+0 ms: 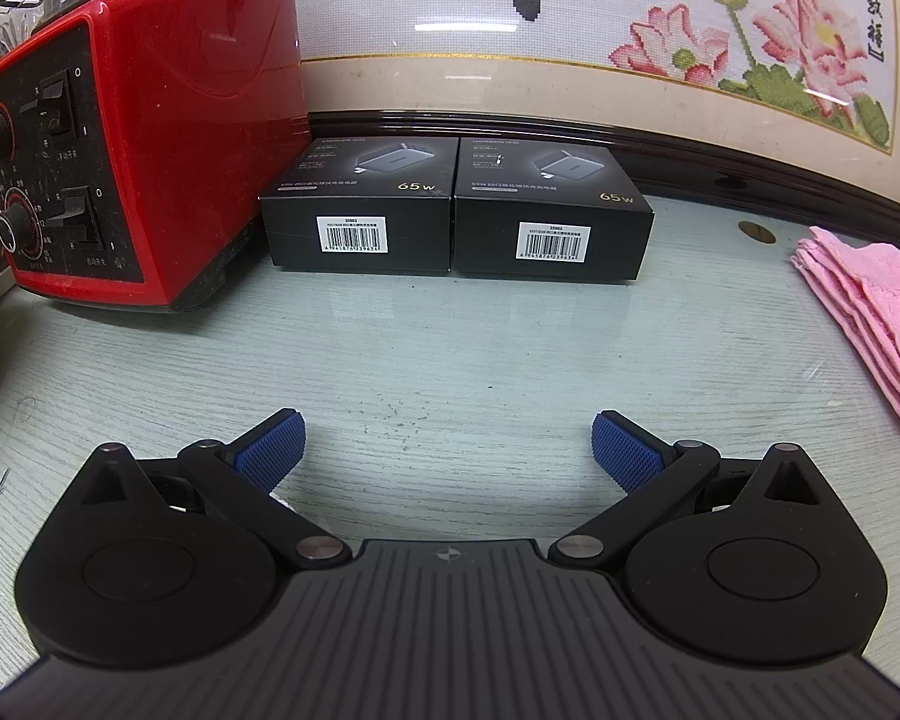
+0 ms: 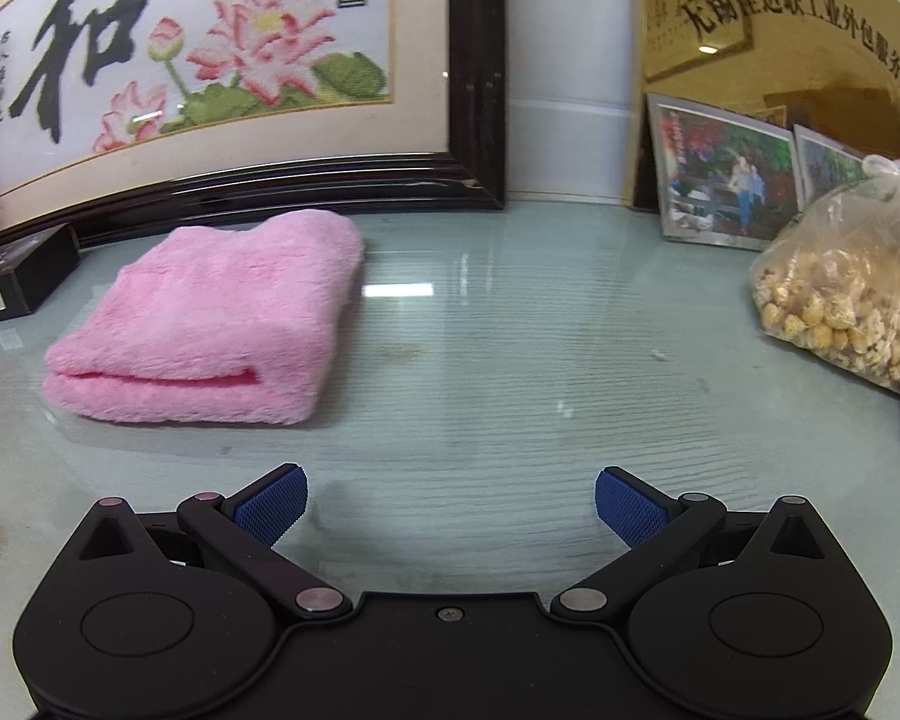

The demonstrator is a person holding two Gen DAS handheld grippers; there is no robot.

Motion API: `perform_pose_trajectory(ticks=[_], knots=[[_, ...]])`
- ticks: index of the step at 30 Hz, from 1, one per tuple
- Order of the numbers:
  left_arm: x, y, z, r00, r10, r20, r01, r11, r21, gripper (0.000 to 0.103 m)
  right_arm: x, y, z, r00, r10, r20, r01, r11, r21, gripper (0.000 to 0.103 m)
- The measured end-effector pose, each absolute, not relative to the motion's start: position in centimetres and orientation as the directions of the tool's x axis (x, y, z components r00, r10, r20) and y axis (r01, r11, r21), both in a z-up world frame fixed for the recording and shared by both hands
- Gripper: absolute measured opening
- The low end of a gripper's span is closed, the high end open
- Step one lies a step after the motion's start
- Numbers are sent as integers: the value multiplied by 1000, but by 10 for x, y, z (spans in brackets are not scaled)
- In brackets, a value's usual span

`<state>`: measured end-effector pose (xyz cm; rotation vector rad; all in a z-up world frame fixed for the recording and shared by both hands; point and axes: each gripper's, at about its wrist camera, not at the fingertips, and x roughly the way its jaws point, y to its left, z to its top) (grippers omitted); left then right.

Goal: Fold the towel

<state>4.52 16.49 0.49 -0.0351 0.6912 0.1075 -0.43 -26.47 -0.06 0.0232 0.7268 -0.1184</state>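
Now the pink towel [image 2: 210,312] lies folded flat on the pale, glass-topped worktop [image 2: 510,360], layers stacked, with the open edges facing the right wrist camera. It sits just in front of the big framed cross-stitch picture [image 2: 210,72] of lotus flowers that leans at the back. The right tool [image 2: 450,507] hovers low over bare worktop, its jaws spread wide, blue pads [image 2: 273,507] holding nothing; the towel is ahead and to its left, apart from the fingers. Off to the right sits a clear plastic bag of yellowish snacks [image 2: 852,300], with framed photos [image 2: 726,174] propped behind it.

Over on the left wrist view, the left tool [image 1: 448,450] is likewise wide open and empty above the worktop [image 1: 450,348]. The towel [image 1: 870,312] shows at the far right edge, well apart from this tool. Straight ahead, two black charger boxes [image 1: 456,210] stand side by side, touching, against the dark frame of the picture [image 1: 570,30]. To their left stands a red appliance [image 1: 132,150] with black dials and switches on its front panel.
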Motion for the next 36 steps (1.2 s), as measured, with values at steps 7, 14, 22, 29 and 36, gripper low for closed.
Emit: perform_pose_trajectory(ticks=[7,14,22,29,36], knots=[[45,165,5,765,87,-638,-110,994,4,103,11,-323,4,724,-157,-671,194,981,-20,102],[45,165,5,765,86,-638,-109,994,3,103,17,-376,2,731,-177,-659,217,976,-22,102],[45,165,5,765,88,-637,-110,994,4,103,19,-396,0,748,-155,-645,183,983,-23,102],[45,165,5,766,89,-637,-112,994,4,103,21,-396,1,746,-153,-648,182,983,-21,103],[45,165,5,765,89,-638,-112,994,5,103,20,-397,1,746,-152,-648,182,983,-21,103]])
